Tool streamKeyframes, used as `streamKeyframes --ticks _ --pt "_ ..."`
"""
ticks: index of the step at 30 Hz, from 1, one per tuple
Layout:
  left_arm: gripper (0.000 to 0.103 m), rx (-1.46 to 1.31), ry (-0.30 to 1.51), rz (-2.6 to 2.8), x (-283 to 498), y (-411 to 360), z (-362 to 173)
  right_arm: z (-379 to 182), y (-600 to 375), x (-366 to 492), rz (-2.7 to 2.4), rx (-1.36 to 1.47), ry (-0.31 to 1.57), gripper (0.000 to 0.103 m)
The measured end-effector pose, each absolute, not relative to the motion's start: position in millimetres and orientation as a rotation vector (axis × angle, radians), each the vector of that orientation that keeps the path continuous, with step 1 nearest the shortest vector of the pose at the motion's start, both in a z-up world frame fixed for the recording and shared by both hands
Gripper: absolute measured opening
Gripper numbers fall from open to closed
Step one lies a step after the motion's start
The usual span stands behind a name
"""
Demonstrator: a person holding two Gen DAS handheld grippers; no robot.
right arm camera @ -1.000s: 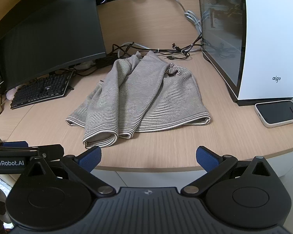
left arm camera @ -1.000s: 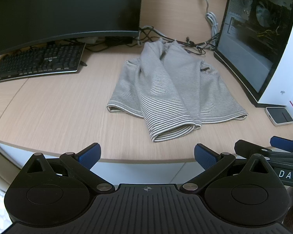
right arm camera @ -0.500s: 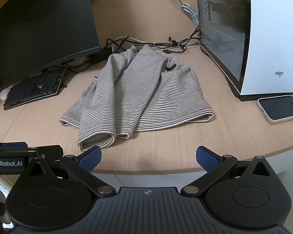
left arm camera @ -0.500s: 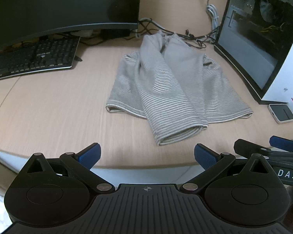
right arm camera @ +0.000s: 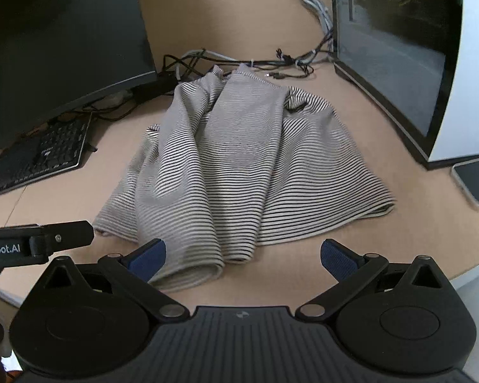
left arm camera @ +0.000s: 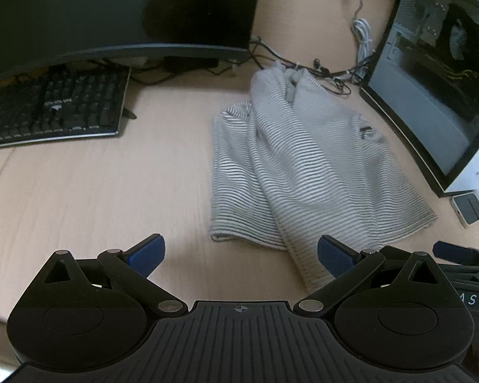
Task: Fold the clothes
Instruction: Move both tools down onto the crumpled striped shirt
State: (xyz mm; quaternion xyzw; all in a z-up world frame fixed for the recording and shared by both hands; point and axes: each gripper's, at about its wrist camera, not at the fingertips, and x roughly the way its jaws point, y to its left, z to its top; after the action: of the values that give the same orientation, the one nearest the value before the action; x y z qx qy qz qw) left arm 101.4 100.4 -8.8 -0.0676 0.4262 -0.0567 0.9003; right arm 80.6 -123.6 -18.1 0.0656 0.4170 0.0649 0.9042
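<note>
Both claws are spread wide and empty: the left claw (left arm camera: pixel 239 255) and right claw (right arm camera: pixel 242 255) hover above the bench (left arm camera: pixel 79 198), the rumpled striped shirt (right arm camera: pixel 239 166) lying just ahead of their fingertips.

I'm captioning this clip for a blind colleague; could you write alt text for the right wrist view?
A rumpled striped garment lies on a wooden desk, just ahead of the open right gripper. A monitor and keyboard sit to its left, a computer case and phone to its right.
</note>
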Motion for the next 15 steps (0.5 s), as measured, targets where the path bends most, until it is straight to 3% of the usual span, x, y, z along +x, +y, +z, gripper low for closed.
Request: streamKeyframes --ticks 5,15 --pt "0.103 -0.237 0.97 -0.238 126 120 -28 -20 -115 89 0.059 0.162 0.899 0.103" --pt "0.103 -0.278 0.95 -0.384 173 83 -33 -17 -151 133 0.013 0.194 0.898 0.103"
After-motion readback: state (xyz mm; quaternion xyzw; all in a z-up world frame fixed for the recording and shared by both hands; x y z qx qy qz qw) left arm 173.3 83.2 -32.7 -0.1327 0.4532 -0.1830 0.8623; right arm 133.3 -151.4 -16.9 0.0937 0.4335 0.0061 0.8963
